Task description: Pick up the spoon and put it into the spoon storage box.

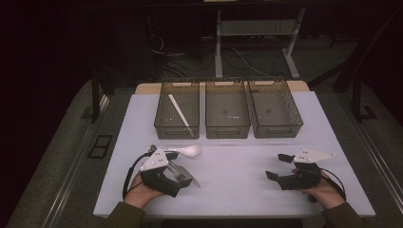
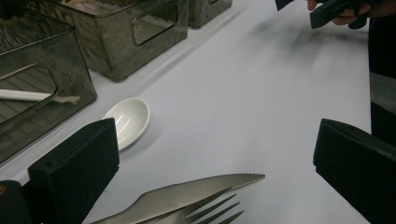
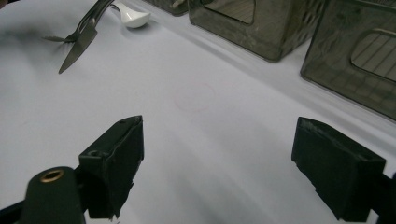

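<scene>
The left hand-held gripper (image 1: 183, 178) hangs with jaws spread wide over a serrated steel table knife (image 2: 187, 196) and a steel fork (image 2: 212, 212) lying together on the white table (image 1: 237, 175), gripping nothing. A white ceramic soup spoon (image 2: 128, 119) rests just beyond. The right hand-held gripper (image 1: 276, 166) is equally agape and empty, well apart. Of three smoky plastic bins (image 1: 228, 116), the left bin (image 1: 164, 116) holds one pale chopstick (image 1: 179, 113); sorting, I judge, has barely begun.

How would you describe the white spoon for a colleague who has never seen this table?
Find the three dark bins at the far side of the white table. Just in front of the leftmost bin lies the white spoon, the one white, rounded utensil beside a metal knife and fork.
</scene>
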